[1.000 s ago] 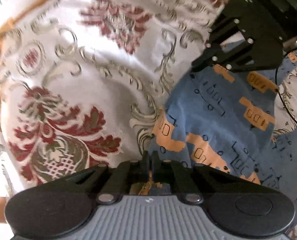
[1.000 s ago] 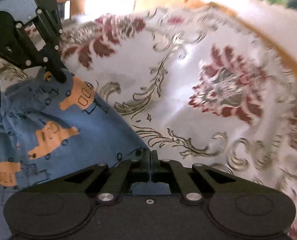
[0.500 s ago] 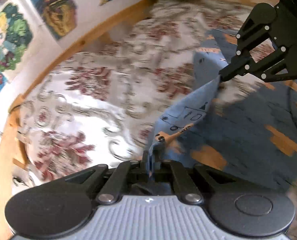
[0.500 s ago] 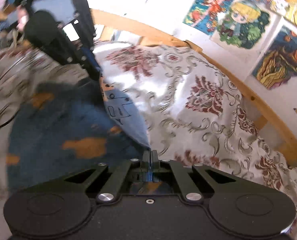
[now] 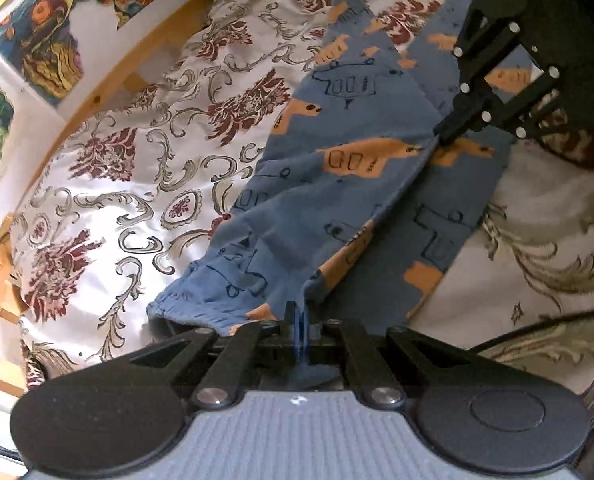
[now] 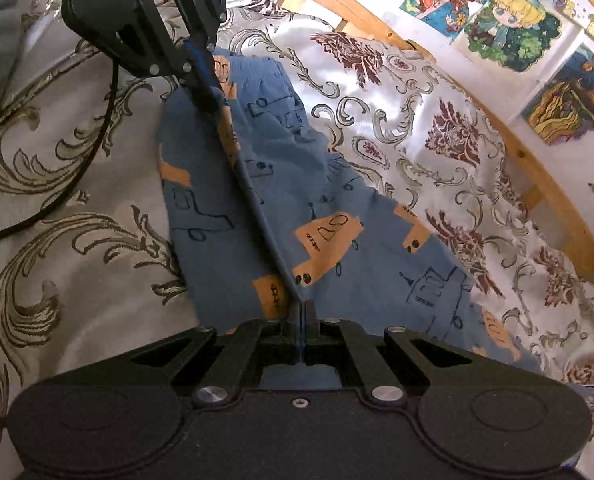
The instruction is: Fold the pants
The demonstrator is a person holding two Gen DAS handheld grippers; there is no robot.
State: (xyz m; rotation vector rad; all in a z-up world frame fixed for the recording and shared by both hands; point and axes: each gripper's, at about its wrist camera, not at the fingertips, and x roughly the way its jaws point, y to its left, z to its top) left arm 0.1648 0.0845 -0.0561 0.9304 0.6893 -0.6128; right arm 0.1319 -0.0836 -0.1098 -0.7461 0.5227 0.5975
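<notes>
Right wrist view is showing the pants [image 6: 317, 208] lying on the bedspread [image 6: 437, 128], a taut fold edge running straight between the right gripper [image 6: 301, 312] and left gripper [image 6: 201, 80], both clamping that fabric, lengthwise along the leg

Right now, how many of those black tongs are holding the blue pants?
2. The left tongs pinch the raised fold of the pants near the cuff; the right tongs pinch the same fold at its other end. Both are shut on the cloth.
</notes>
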